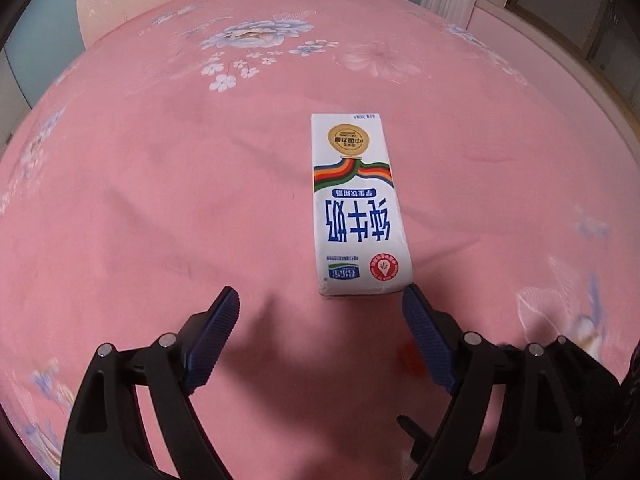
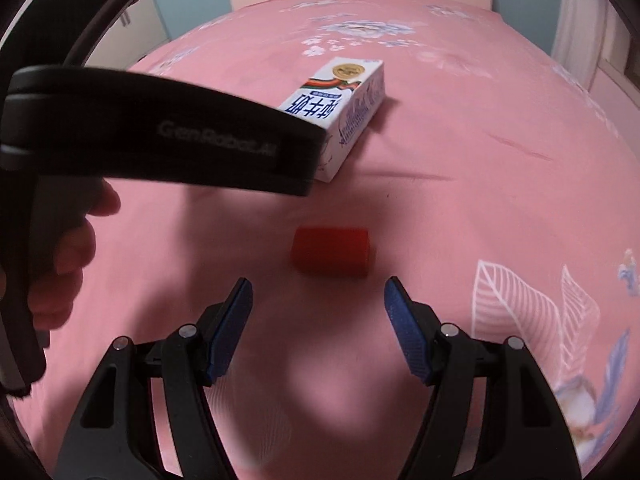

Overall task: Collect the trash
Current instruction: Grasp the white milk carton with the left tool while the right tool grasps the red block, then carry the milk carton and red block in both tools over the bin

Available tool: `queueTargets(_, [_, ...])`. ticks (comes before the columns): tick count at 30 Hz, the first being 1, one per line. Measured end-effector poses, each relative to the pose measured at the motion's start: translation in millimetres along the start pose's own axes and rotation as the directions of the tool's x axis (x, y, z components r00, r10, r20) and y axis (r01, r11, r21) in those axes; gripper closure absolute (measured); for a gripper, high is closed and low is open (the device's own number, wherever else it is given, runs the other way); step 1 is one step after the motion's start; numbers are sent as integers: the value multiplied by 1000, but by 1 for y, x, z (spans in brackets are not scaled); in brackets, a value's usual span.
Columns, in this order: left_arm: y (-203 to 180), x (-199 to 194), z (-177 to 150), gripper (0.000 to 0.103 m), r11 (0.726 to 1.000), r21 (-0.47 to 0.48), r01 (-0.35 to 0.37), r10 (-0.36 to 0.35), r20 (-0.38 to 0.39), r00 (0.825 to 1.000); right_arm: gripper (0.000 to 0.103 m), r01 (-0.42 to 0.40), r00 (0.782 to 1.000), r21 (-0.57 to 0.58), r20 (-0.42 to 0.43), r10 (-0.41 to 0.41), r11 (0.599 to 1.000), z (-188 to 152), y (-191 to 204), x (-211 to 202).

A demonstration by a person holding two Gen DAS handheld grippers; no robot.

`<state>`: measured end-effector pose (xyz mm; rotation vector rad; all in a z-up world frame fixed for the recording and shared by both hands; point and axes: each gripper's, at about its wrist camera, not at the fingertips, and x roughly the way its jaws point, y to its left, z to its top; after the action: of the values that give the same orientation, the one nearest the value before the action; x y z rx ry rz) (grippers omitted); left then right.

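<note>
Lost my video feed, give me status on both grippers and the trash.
Left gripper open, short of white milk carton lying flat on pink bedsheet. Right gripper open before small red block. Nothing blocking.

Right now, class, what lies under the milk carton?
The milk carton lies flat on the pink floral bedsheet. Only sheet shows around it; anything beneath the carton is covered.

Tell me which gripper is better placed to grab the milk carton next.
Left. The left gripper is open right at the milk carton; the right gripper faces the red block, with the carton farther off.
</note>
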<state>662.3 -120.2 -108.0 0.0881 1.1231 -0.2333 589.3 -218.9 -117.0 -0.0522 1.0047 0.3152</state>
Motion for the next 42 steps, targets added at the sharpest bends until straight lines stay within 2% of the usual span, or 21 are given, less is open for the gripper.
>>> queueTargets(2, [-1, 5, 7, 17, 1000, 3, -1, 1, 2, 1000, 35, 10, 1000, 22, 13, -10, 1000, 3, -1, 7])
queueTargets(6, [-2, 8, 20, 17, 996, -32, 88, -88, 14, 996, 35, 12, 1000, 10, 29, -12, 1000, 4, 2, 11])
queueTargets(9, [-4, 9, 31, 13, 997, -31, 68, -67, 35, 997, 35, -8, 999, 16, 41, 7, 1000, 3, 0, 11])
queueTargets(13, [-8, 24, 44, 13, 999, -37, 17, -15, 32, 999, 35, -38, 998, 56, 61, 35, 998, 4, -7, 11])
queueTargets(15, [-9, 30, 46, 30, 999, -45, 24, -23, 26, 999, 35, -36, 997, 75, 67, 31, 997, 6, -9, 13])
queueTargets(16, [-9, 36, 48, 45, 998, -55, 32, -32, 10, 999, 42, -20, 997, 76, 70, 15, 997, 7, -8, 14])
queueTargets(17, [-8, 43, 49, 52, 997, -67, 42, -43, -13, 999, 47, 2, 998, 73, 69, -7, 997, 7, -6, 15])
queueTargets(18, [-7, 49, 49, 53, 997, -69, 38, -40, -31, 999, 59, 23, 997, 69, 66, -28, 997, 6, -5, 16])
queueTargets(25, [-8, 45, 45, 53, 999, -50, 18, -17, 5, 1000, 62, 19, 997, 73, 69, -24, 997, 1, -6, 11])
queueTargets(31, [5, 12, 27, 53, 998, -49, -28, 29, 25, 999, 62, 24, 998, 81, 54, -28, 996, 0, -2, -4])
queueTargets(34, [13, -16, 8, 53, 997, -38, -70, 71, 41, 997, 62, 43, 998, 58, 51, -46, 997, 4, 11, -19])
queueTargets(38, [22, -60, -23, 53, 994, -22, -105, 107, 61, 992, 61, 68, 995, 26, 65, -70, 997, 4, 33, -58])
queueTargets(42, [29, -120, -58, 53, 992, -11, -128, 128, 85, 988, 61, 81, 993, 9, 90, -81, 997, 5, 58, -102])
